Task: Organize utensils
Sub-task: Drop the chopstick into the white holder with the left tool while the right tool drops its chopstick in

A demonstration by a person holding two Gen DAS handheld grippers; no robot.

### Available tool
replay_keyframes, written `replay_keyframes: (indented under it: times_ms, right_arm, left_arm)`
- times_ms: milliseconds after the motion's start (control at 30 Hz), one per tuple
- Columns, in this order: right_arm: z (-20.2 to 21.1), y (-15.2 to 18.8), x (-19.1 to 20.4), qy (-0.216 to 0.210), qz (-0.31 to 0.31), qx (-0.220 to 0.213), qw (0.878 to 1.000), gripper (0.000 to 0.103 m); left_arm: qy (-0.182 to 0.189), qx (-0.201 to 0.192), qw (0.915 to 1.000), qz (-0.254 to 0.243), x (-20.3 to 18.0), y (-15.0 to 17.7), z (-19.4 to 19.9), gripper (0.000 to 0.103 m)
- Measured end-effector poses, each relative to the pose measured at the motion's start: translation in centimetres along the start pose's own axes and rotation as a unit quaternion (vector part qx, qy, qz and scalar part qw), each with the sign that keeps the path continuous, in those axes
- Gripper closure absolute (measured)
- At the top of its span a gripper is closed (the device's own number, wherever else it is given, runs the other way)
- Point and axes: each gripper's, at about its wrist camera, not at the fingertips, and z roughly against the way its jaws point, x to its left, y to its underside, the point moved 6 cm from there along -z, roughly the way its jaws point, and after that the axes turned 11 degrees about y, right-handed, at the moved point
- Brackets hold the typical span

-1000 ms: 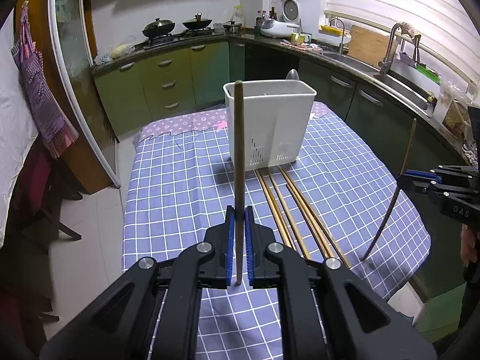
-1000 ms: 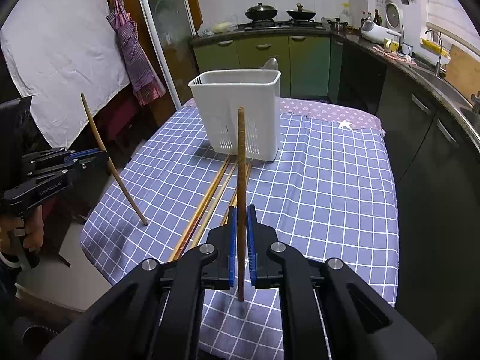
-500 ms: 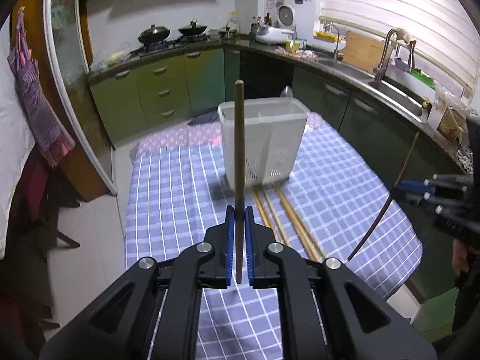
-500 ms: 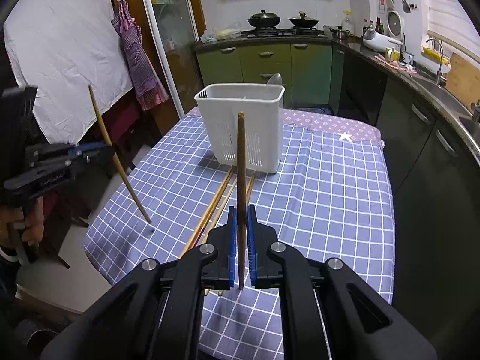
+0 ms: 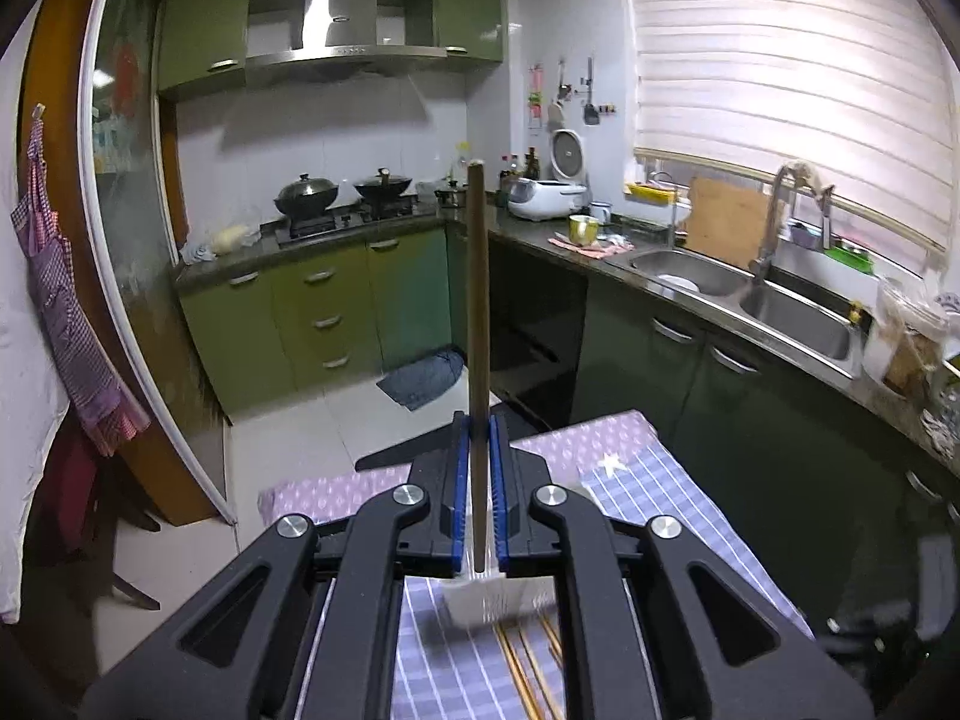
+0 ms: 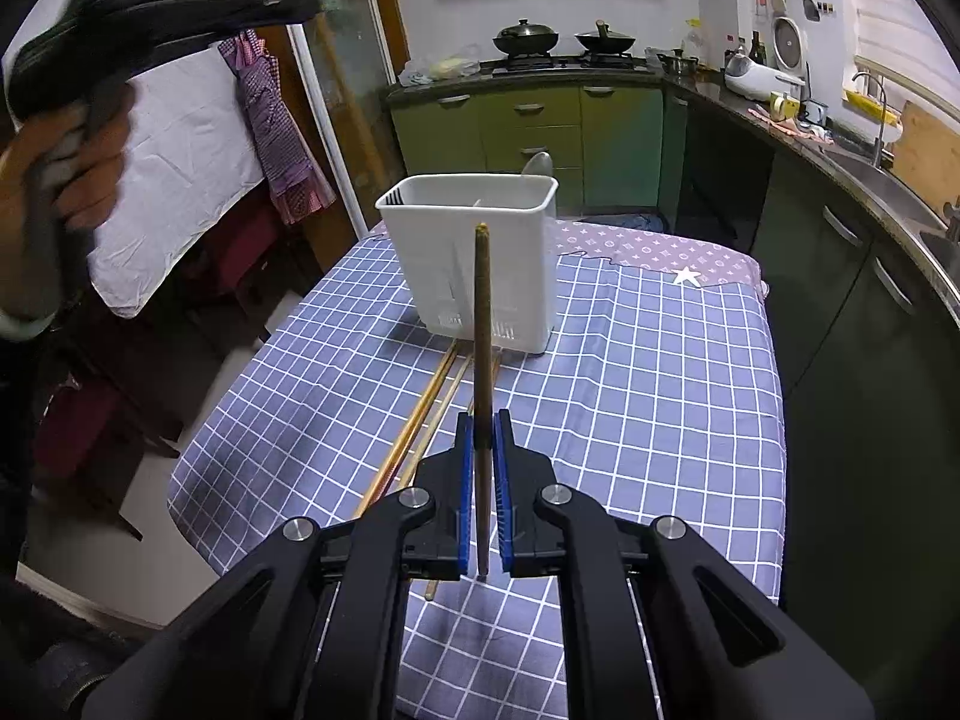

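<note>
Chopsticks are pinched in both: my left hand-held gripper [image 5: 479, 504] clamps one chopstick [image 5: 477, 324] upright, my right hand-held gripper [image 6: 482, 498] clamps another [image 6: 482, 360]. The white caddy [image 6: 474, 264] stands on the checked counter [image 6: 648, 384], loose chopsticks [image 6: 420, 420] before it. I'd line the tip over a compartment before letting go. Since a second ago, the left has lifted; its caddy view is nearly gone.

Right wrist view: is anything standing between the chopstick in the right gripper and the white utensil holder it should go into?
Nothing visible does. The right gripper is shut on a chopstick, and the white utensil holder stands straight ahead on the tablecloth. Only loose chopsticks lie flat between them.
</note>
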Motion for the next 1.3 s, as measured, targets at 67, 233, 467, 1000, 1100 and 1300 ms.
replay_keyframes:
  times_ms: [67,233,467,1000,1100,1300]
  right_arm:
    - [0.1,-0.2,-0.3,0.0,-0.002,-0.003,1.0,0.096]
    - [1.2,-1.3,-0.8,0.005,-0.001,-0.017,1.0,0.096]
    - [2.8,-4.7,-1.8,0.02,-0.006,-0.047,0.999,0.096]
    - [1.7,-20.8,-2.7,0.039,-0.083,-0.168,0.982,0.095]
    - [-2.0,-21.4,-2.0,0.04,-0.082,-0.137,0.986,0.095]
    - [-7.5,-19.8,0.1,0.04,-0.049,-0.075,0.995,0.094]
  left_arm:
    - [-0.003,0.006,1.0,0.002,0.2,0.2,-2.2,0.096]
    - [-0.01,0.05,0.9985,0.02,1.1,2.9,-7.2,0.096]
    - [-0.016,0.092,0.9947,0.042,3.1,5.9,-8.6,0.089]
    - [-0.013,0.108,0.9928,0.052,4.4,9.5,2.0,0.069]
    - [-0.004,0.129,0.9895,0.065,4.9,11.1,2.8,0.067]
    - [0.0,0.164,0.9837,0.074,5.3,13.3,2.6,0.066]
